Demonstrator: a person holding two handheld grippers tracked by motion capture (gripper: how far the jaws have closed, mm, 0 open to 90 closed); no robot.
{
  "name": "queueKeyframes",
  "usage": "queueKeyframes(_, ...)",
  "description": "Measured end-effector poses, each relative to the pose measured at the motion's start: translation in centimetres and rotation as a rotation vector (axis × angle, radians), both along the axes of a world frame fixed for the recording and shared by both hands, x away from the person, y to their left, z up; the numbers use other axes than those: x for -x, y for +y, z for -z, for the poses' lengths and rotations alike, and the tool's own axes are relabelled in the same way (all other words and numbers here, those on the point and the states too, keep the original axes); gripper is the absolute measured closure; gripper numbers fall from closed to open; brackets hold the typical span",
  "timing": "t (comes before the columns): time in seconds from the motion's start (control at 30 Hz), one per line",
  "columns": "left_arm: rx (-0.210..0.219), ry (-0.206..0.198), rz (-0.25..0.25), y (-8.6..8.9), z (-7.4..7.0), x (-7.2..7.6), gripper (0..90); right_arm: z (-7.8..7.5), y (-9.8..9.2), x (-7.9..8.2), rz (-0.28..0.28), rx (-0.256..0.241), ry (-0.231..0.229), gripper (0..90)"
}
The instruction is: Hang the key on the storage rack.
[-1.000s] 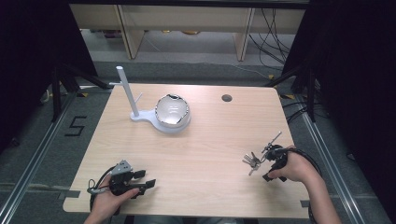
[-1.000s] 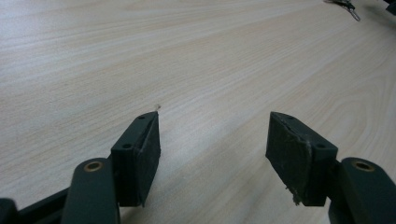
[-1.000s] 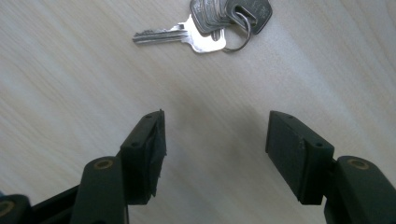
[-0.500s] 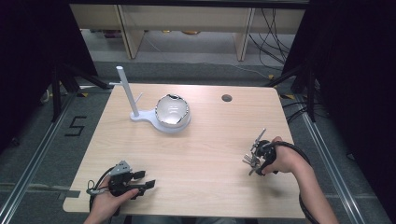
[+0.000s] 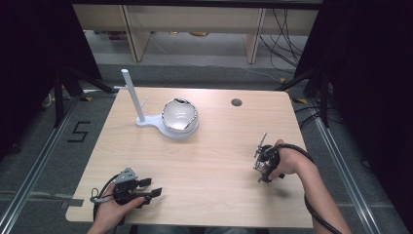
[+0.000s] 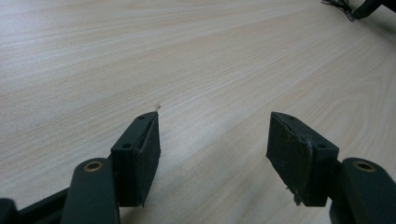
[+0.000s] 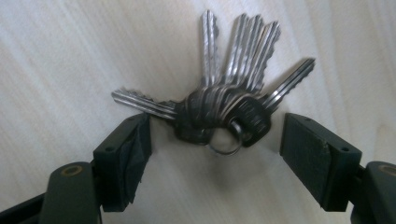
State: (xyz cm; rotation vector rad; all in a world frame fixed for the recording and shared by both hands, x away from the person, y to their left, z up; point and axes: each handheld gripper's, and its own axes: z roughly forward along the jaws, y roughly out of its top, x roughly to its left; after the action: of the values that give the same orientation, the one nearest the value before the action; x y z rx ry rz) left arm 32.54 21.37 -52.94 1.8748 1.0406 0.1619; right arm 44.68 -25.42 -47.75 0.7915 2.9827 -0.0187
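Since a second ago the right gripper has swung from the table's right edge inward and now stands tipped steeply down over the bunch of keys; the left gripper has kept its place at the near left corner.

Table: pale wood grain, with a small round hole near its far edge.

White stand: an upright post with a short side peg on a flat base, at the far left of the table. Its base widens to the right under a shiny domed bowl; from the high view it is hard to tell whether bowl and base are one piece.

Left gripper: held low in the person's left hand, jaws pointing right across the board. In the left gripper view the two black pads stand wide apart with bare wood between them.

Right gripper: in the right hand, cable trailing back along the forearm. In the right gripper view its jaws are spread wide, one on each side of the keys, neither pad touching metal.

Keys: lying flat on the table at centre right, well apart from the stand. Several silver blades fan away from a dark cluster of heads, with a split ring nearest the jaws.
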Motion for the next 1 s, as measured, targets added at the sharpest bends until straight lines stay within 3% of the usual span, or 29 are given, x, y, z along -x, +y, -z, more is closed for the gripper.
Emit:
queueKeyframes(0.07,0.000,0.000,0.000,0.0,0.0,0.0,34.3,0.0,0.1,0.0,0.012,0.001,-0.006,24.8)
queueKeyframes(0.13,0.001,0.001,0.000,0.0,0.0,0.0,34.3,0.2,0.2,-0.4,-0.013,-0.009,0.001,23.9)
queueKeyframes(0.17,0.002,0.001,0.000,0.0,0.0,0.0,34.3,0.1,0.6,-0.6,0.013,-0.009,0.019,23.4)
queueKeyframes(0.3,0.003,0.002,0.001,0.0,0.0,0.0,34.3,0.1,0.9,-1.0,0.021,-0.017,0.012,25.4)
queueKeyframes(0.4,0.005,0.003,0.000,0.0,0.0,0.0,34.3,0.0,1.1,-1.2,0.047,-0.008,0.006,31.3)
queueKeyframes(0.43,0.005,0.002,0.001,0.0,0.0,0.0,34.3,-0.2,1.5,-1.1,0.078,-0.013,0.017,38.8)
queueKeyframes(0.5,0.002,0.002,0.002,0.0,0.0,0.0,34.3,-0.3,1.6,-1.2,0.086,0.001,0.020,45.4)
queueKeyframes(0.53,0.001,0.002,0.003,0.0,0.0,0.0,34.3,-0.3,1.7,-1.1,0.117,-0.021,0.029,48.9)
queueKeyframes(0.67,0.003,0.002,0.003,0.0,0.0,0.0,34.2,-0.4,1.8,-1.1,0.140,-0.012,0.027,58.2)
queueKeyframes(0.7,0.004,0.003,0.002,0.0,0.0,0.0,34.2,-0.5,1.8,-1.1,0.106,-0.006,0.031,63.8)
queueKeyframes(0.83,0.004,0.002,0.004,0.0,0.0,0.0,34.2,-0.5,2.0,-1.1,0.027,0.009,0.044,65.2)
queueKeyframes(0.97,0.004,0.001,0.008,-0.1,0.0,0.1,34.2,-0.4,1.9,-1.1,0.003,0.005,0.037,64.8)
queueKeyframes(1.0,0.005,0.002,0.009,-0.1,0.0,0.1,34.2,-0.4,1.9,-1.1,0.000,-0.003,0.035,58.7)
